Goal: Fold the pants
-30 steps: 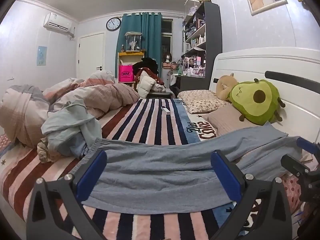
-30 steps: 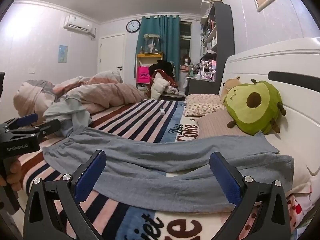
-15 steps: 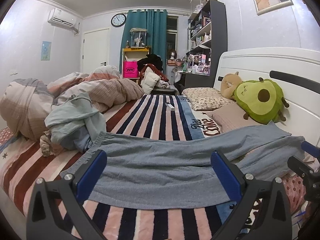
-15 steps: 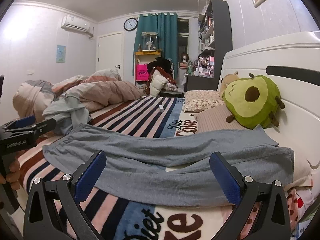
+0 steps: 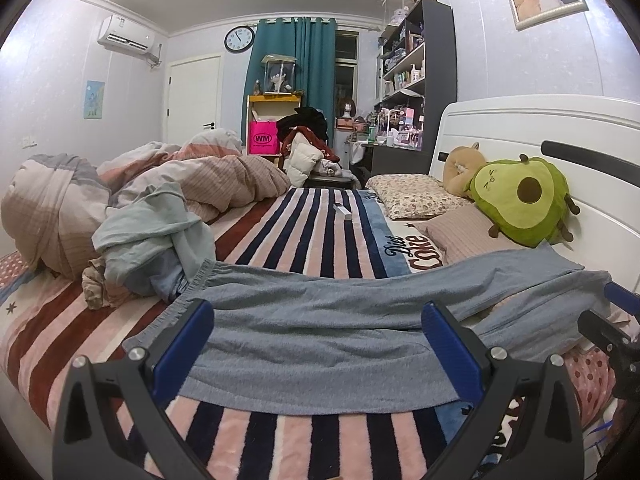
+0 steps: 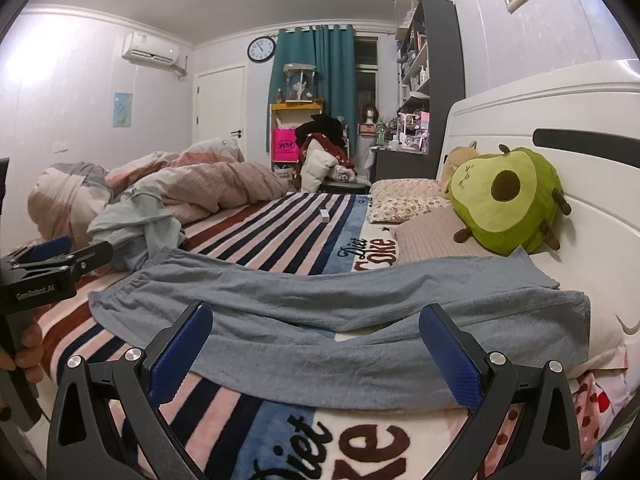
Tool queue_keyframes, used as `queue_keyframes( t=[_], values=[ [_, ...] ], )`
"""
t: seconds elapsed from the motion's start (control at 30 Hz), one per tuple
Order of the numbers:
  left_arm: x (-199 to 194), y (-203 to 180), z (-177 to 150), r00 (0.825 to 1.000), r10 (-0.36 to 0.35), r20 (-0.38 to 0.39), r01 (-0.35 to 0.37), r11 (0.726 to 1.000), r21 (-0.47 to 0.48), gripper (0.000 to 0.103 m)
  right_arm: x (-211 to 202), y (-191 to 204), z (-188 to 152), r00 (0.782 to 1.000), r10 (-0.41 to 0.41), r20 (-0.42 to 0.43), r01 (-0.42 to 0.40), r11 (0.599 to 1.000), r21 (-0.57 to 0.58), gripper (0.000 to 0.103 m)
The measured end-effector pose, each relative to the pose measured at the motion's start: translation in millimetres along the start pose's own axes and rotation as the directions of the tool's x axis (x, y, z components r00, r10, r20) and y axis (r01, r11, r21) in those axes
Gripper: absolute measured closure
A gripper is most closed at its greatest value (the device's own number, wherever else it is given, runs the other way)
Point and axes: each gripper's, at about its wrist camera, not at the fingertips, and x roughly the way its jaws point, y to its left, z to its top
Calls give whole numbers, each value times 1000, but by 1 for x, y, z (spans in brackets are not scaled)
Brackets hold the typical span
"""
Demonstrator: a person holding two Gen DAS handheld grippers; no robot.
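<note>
Grey-blue pants (image 5: 320, 332) lie spread across the striped bed blanket (image 5: 312, 232), waistband to the left, legs reaching right toward the headboard. In the right wrist view the pants (image 6: 340, 320) show both legs splayed apart with the blanket visible between them. My left gripper (image 5: 318, 344) hovers open just before the near edge of the pants, close to the waist end, holding nothing. My right gripper (image 6: 316, 344) is open too, poised over the near leg. The left gripper (image 6: 48, 256) appears at the left edge of the right wrist view, held by a hand (image 6: 24, 344).
A crumpled quilt (image 5: 120, 184) and a pale blue garment (image 5: 152, 240) pile at the left of the bed. Pillows (image 5: 412, 200) and an avocado plush (image 5: 520, 200) rest against the white headboard (image 5: 520, 128). A small white box (image 5: 343, 212) lies mid-bed.
Both grippers have lifted and drawn back slightly, so more of the blanket shows before the pants. The pants have not moved. Both grippers stay open.
</note>
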Motion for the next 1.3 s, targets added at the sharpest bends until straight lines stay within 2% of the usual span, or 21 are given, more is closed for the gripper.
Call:
queue_keyframes(
  t=[1.3],
  values=[
    [3,2,-6,999,4,-34,-4,1000,-19,1,-3,1,-4,1000,26,-7,-26,999,27,0]
  ],
)
